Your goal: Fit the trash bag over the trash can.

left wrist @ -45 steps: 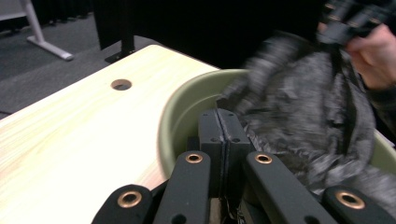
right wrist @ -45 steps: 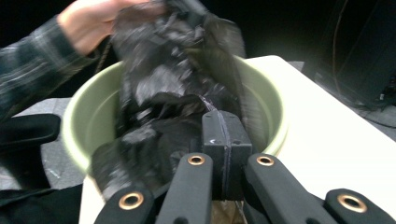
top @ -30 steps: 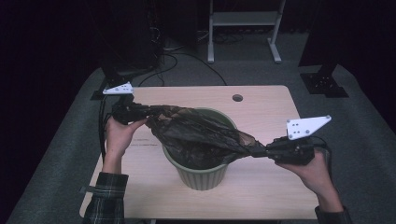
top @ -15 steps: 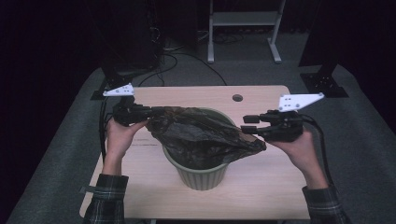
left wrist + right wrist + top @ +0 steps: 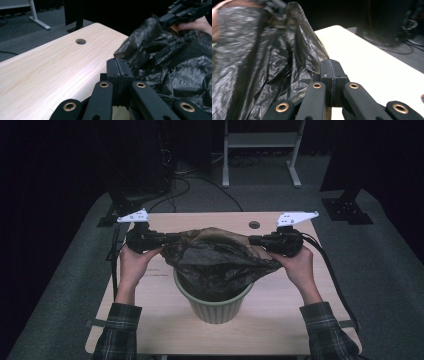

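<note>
Dark floor and a metal stand frame the pale desk [image 5: 150, 320], where a green bin [image 5: 215, 307] sits with a black plastic bag [image 5: 215, 260] stretched above its mouth. A second ago the right gripper [image 5: 254, 240] was low and out toward the desk's near right corner, pulling the bag long and slantwise; now it has swung up and inward, level with the left gripper [image 5: 172, 239], its jaws having let go and closed again, together on the bag's edge. The left jaws are clamped on the opposite edge. With the bag held level across the bin, it looks ready for opening its mouth over the rim.
</note>
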The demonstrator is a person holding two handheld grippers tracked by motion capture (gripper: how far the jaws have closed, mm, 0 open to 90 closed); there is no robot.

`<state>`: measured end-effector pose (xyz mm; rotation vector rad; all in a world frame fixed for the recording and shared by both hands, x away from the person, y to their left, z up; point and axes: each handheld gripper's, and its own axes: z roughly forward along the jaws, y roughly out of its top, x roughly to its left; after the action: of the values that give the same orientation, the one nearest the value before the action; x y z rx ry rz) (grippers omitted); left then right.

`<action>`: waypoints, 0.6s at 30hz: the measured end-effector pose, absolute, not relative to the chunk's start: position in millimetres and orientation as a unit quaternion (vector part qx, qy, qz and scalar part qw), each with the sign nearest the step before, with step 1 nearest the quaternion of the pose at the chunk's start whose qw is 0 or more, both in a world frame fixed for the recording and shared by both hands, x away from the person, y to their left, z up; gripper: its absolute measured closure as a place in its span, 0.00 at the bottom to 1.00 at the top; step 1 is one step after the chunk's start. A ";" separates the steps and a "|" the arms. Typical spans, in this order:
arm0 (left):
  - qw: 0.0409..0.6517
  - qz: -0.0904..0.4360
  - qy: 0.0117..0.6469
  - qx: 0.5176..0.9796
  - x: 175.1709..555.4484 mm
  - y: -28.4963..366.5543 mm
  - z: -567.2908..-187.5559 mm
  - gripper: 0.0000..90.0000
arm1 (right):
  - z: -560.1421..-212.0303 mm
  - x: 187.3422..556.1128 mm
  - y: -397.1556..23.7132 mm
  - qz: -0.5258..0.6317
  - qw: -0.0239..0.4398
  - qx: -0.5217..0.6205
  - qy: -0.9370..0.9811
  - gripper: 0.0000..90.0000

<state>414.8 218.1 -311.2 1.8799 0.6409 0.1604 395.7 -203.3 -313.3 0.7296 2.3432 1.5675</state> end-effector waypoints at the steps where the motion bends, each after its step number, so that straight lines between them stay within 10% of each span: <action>1: 0.540 0.068 0.272 0.793 417.0 216.8 -313.4 1.00 | -315.6 399.3 -202.5 0.532 0.122 0.257 0.798 1.00; 18: 0.490 0.043 0.307 0.814 427.9 214.5 -350.4 1.00 | -359.5 416.6 -194.3 0.469 0.127 0.302 0.820 0.91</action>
<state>427.9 214.5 -350.4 1.9779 0.7455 0.1034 416.6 -194.3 -359.5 0.8799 2.3870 1.3656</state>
